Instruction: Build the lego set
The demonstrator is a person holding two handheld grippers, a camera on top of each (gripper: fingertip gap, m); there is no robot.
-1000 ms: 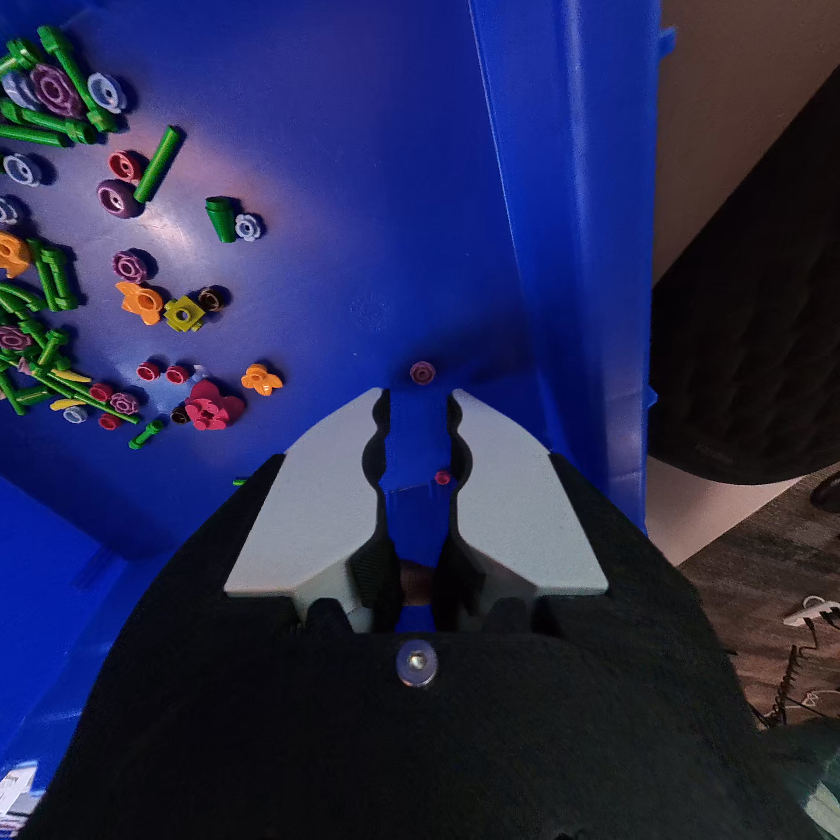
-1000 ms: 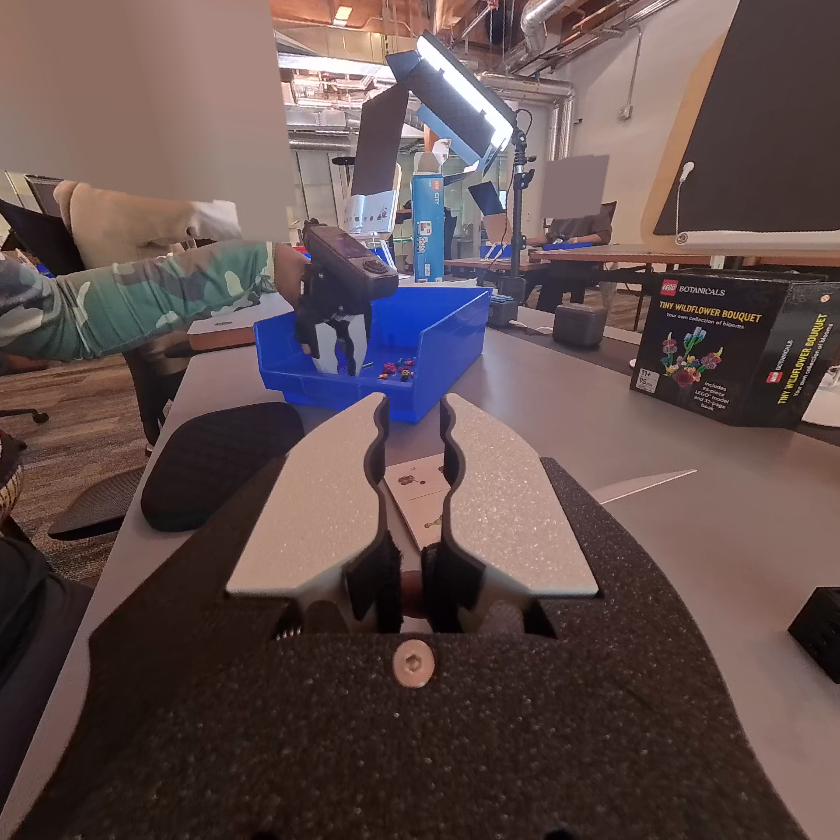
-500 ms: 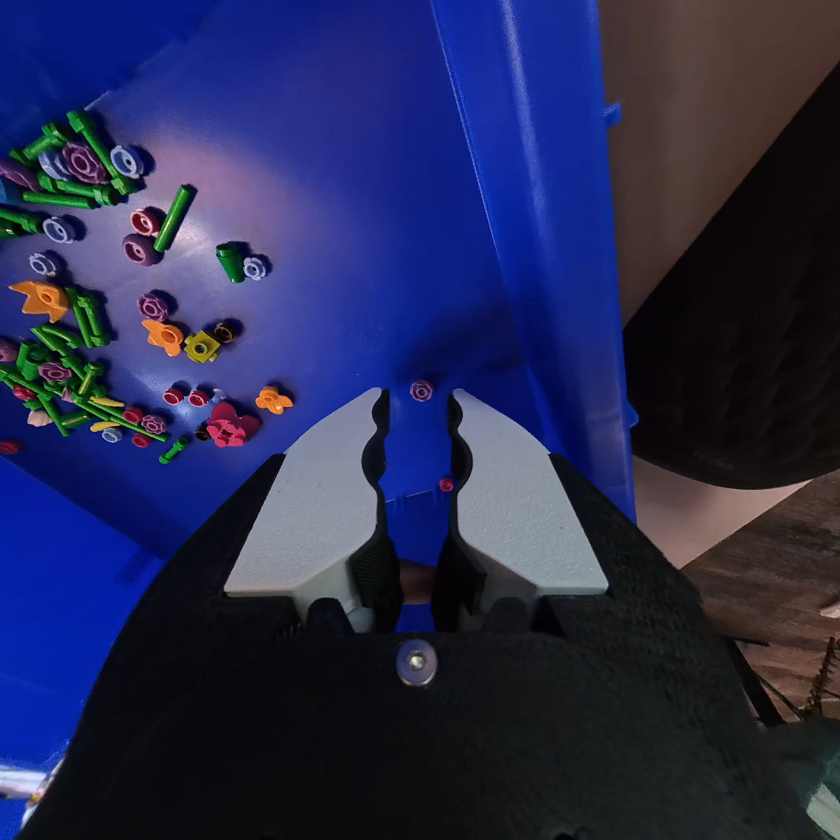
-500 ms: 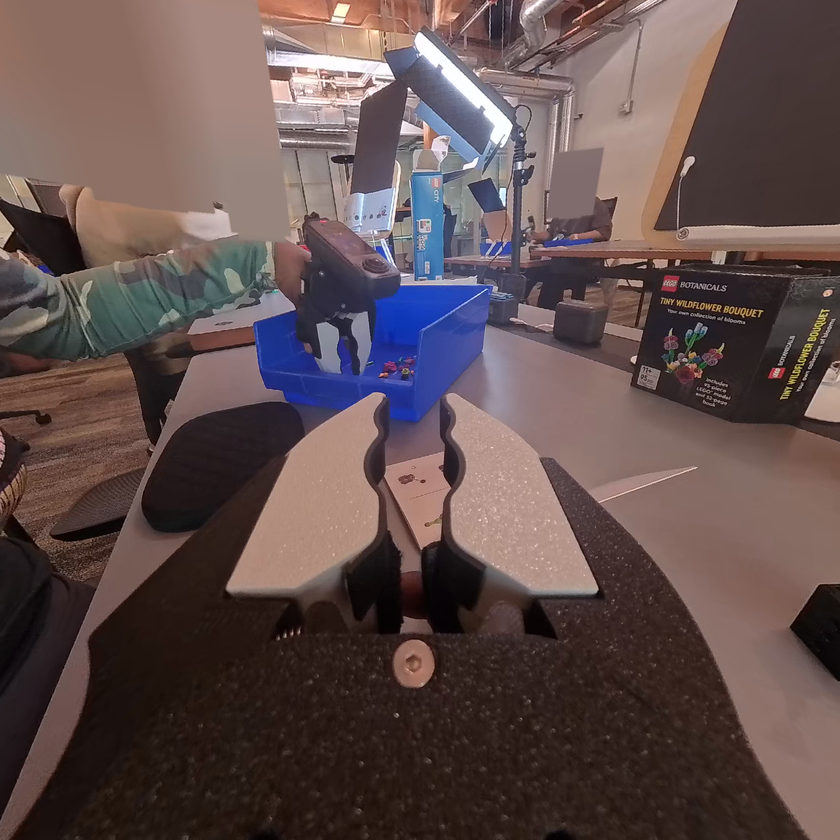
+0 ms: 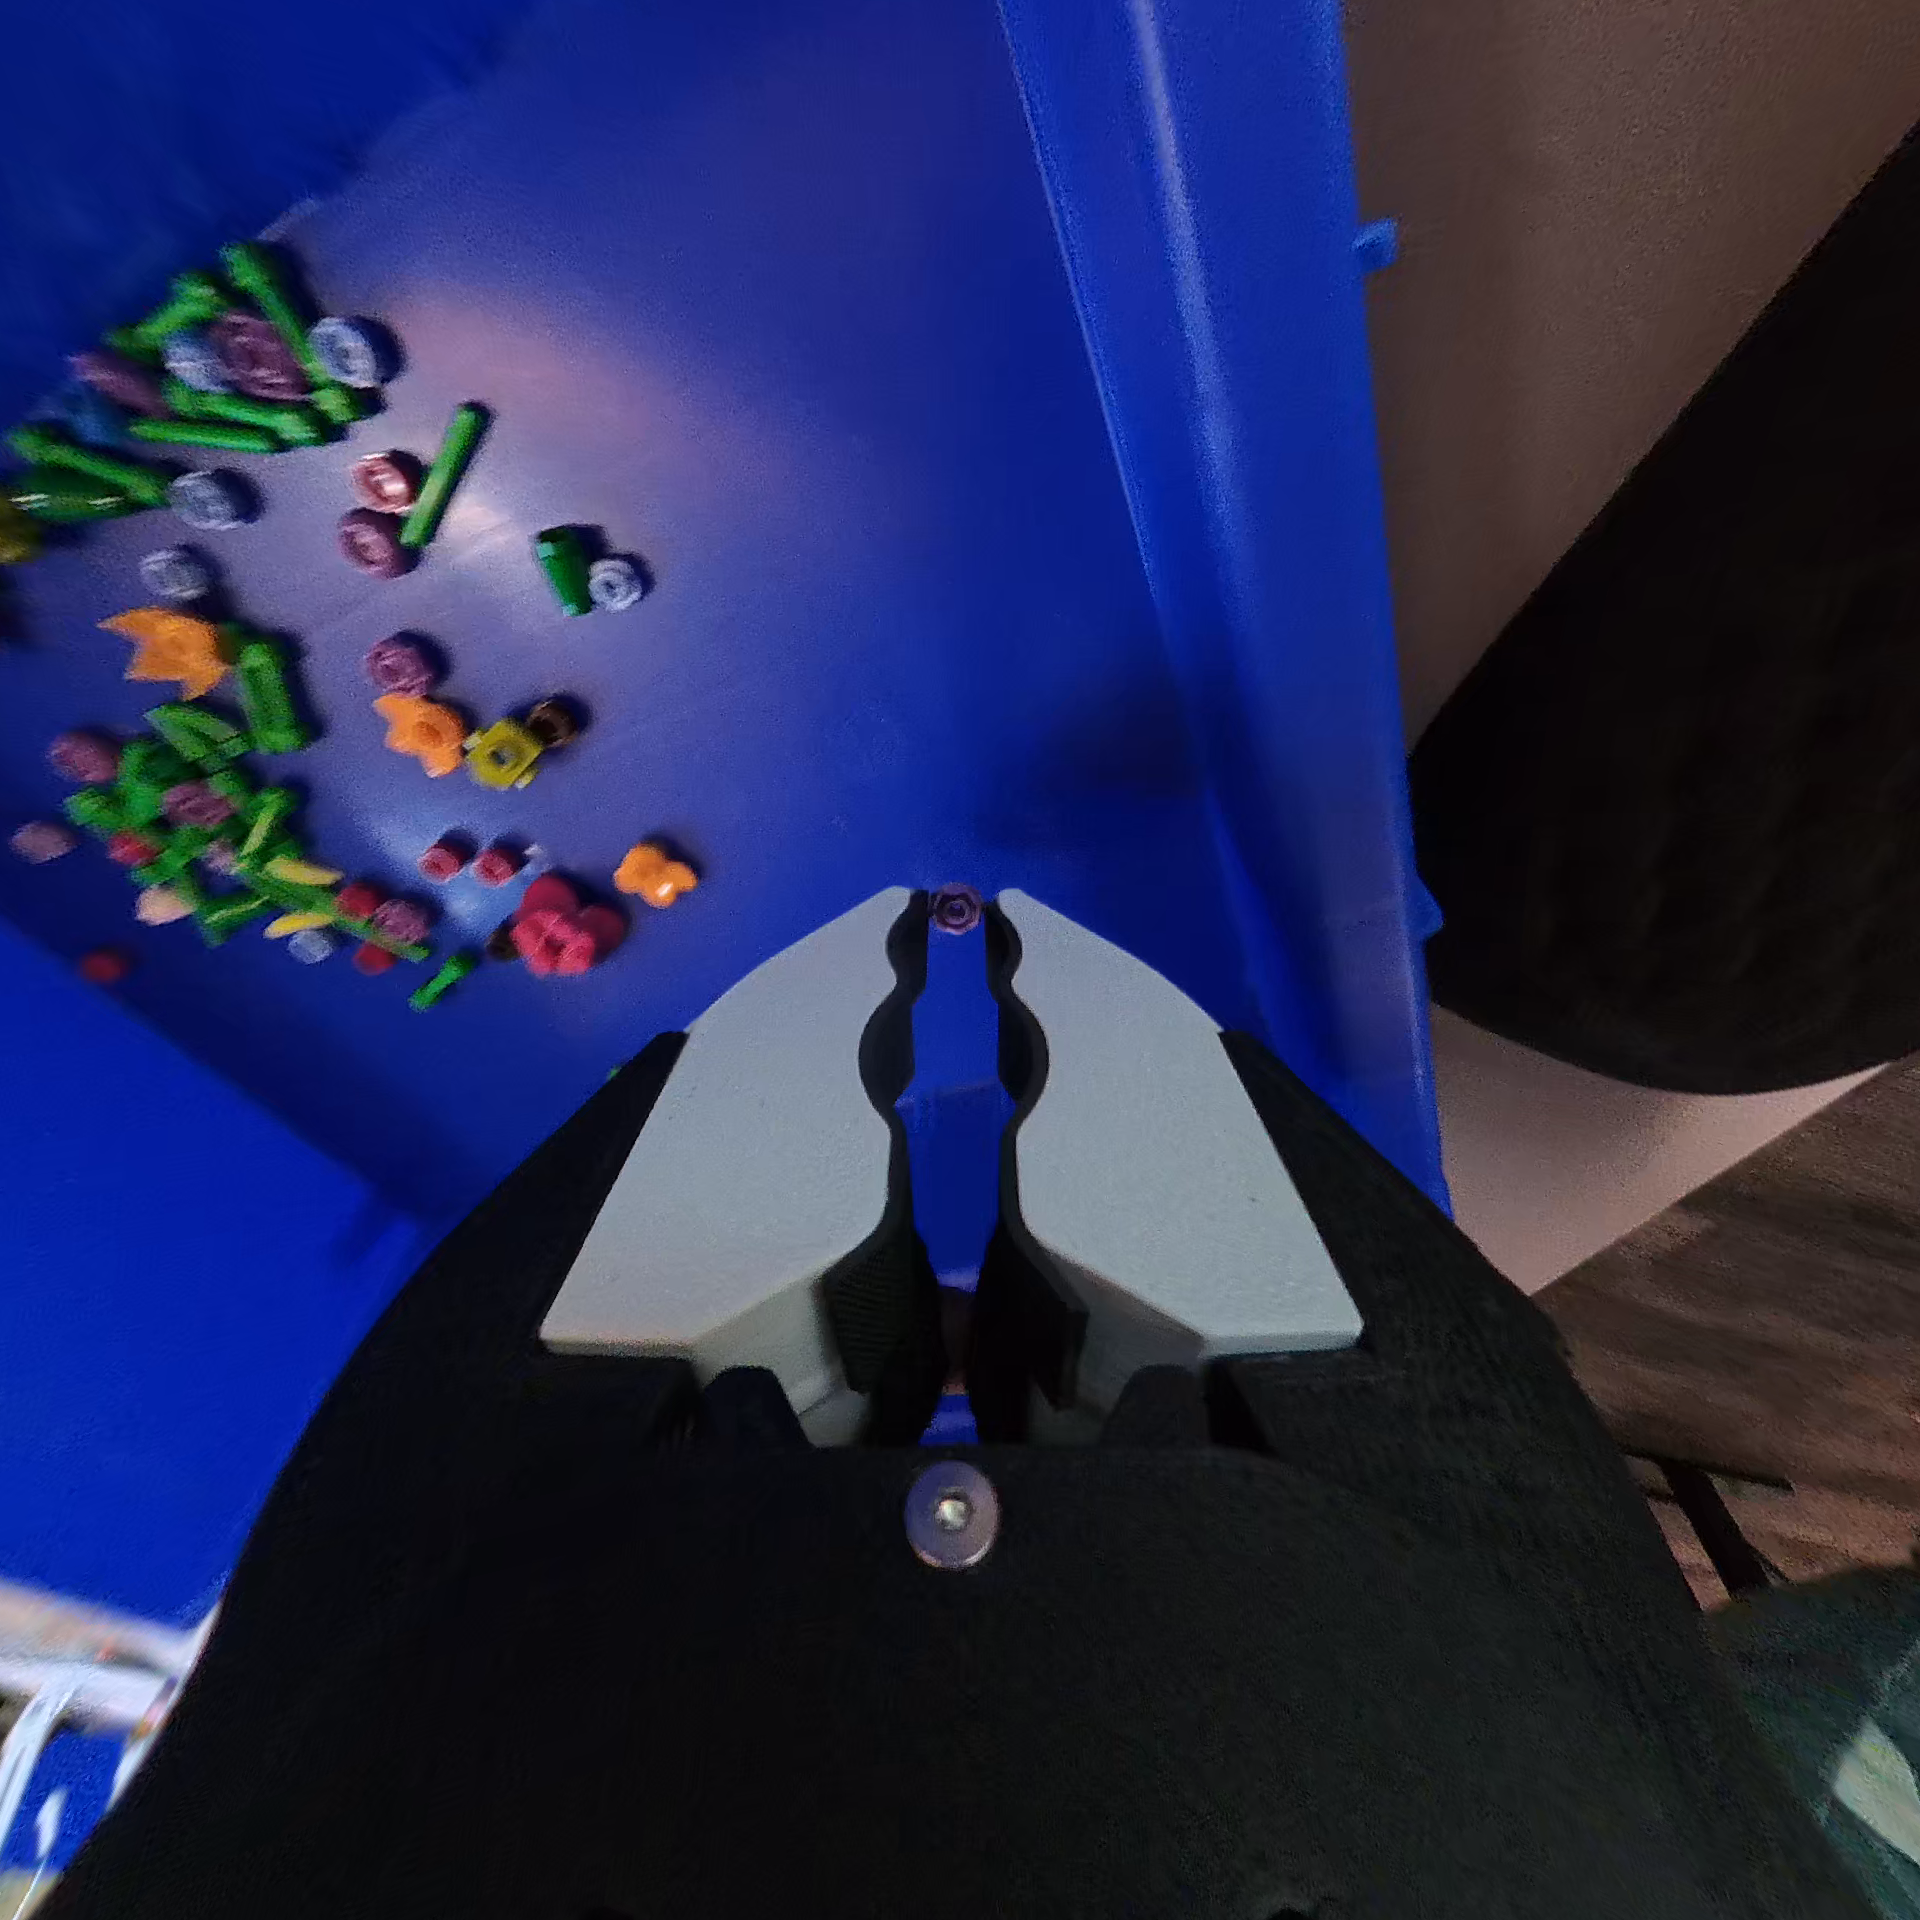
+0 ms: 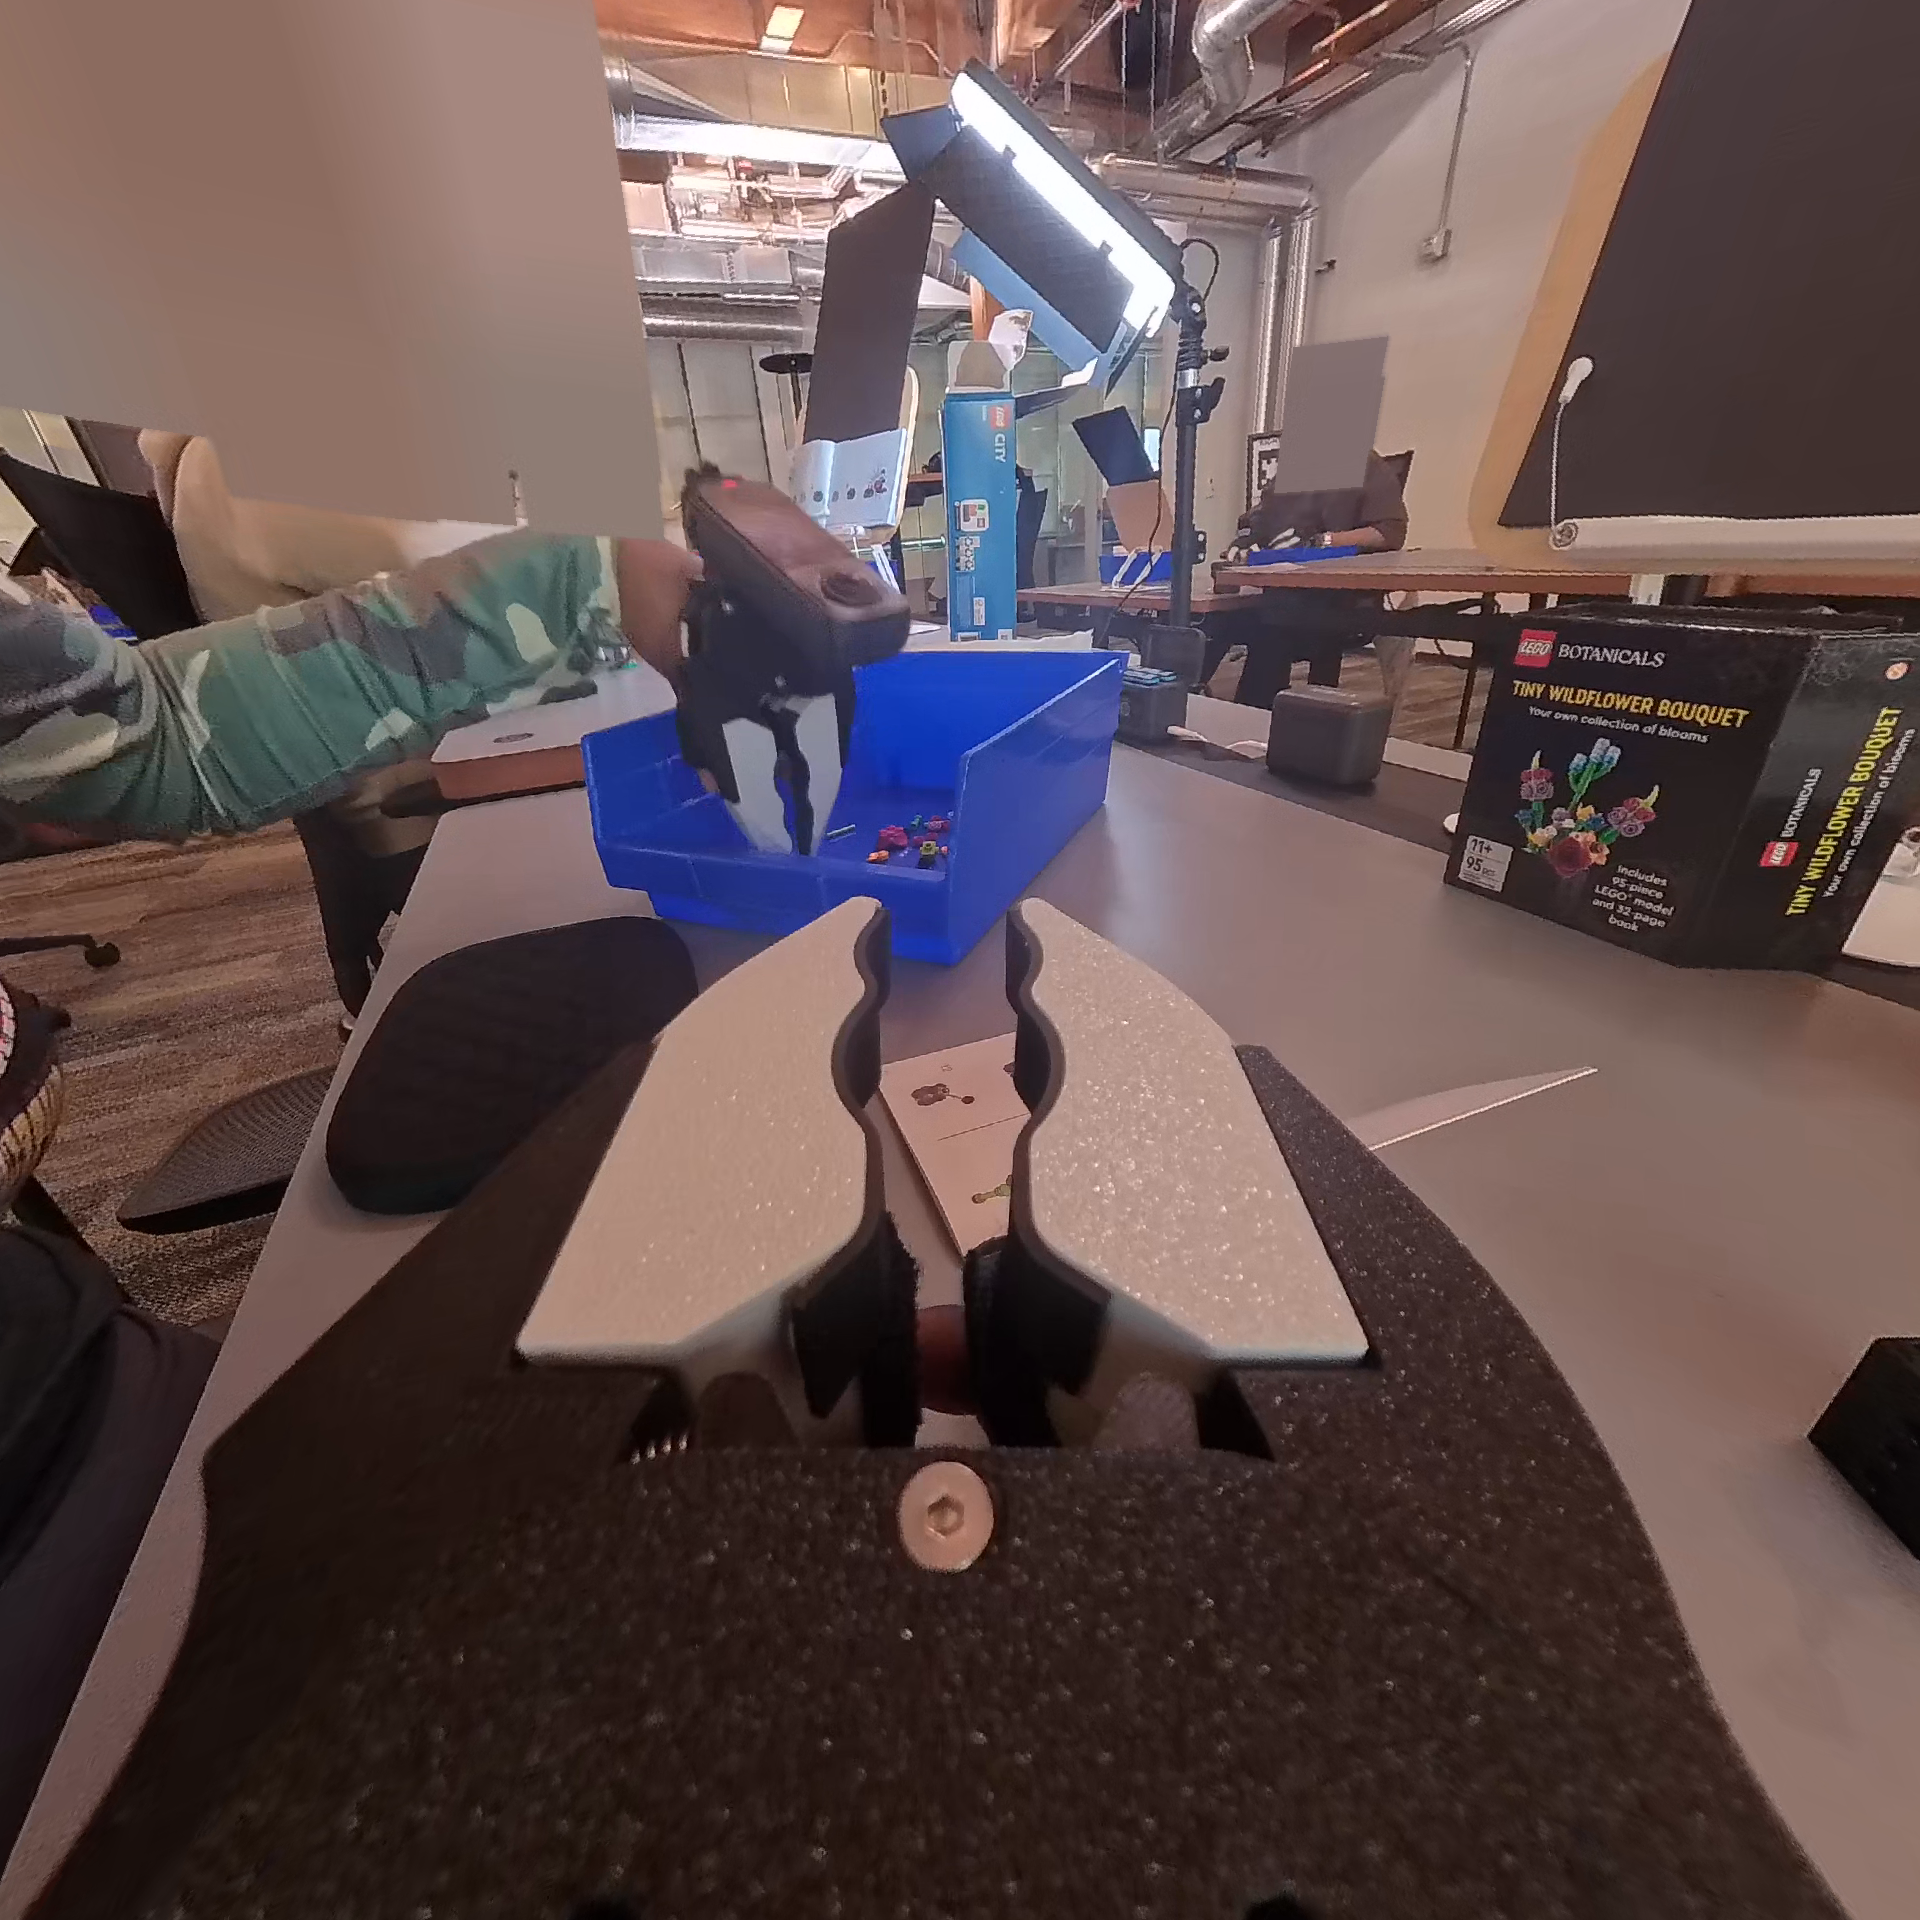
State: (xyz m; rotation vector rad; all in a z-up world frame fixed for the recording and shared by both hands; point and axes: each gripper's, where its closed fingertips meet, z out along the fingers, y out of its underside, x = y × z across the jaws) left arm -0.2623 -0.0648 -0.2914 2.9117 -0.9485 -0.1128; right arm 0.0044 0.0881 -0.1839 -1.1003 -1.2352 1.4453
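Lowered since the earlier frame, the left gripper (image 5: 954,914) brackets a small purple round stud (image 5: 955,907) on the blue bin (image 5: 1195,520) floor near the right wall with jaws narrowly apart, so closing squarely without nudging seems best, while the right gripper (image 6: 945,935) waits apart, empty.

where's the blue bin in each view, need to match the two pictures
Left wrist view: the blue bin fills the upper left and centre; its floor holds loose lego pieces, and the left hand-held gripper is inside it.
Right wrist view: the bin stands mid-frame on the grey table, beyond the right hand-held gripper.
Shared landmark: the black pad beside the bin.
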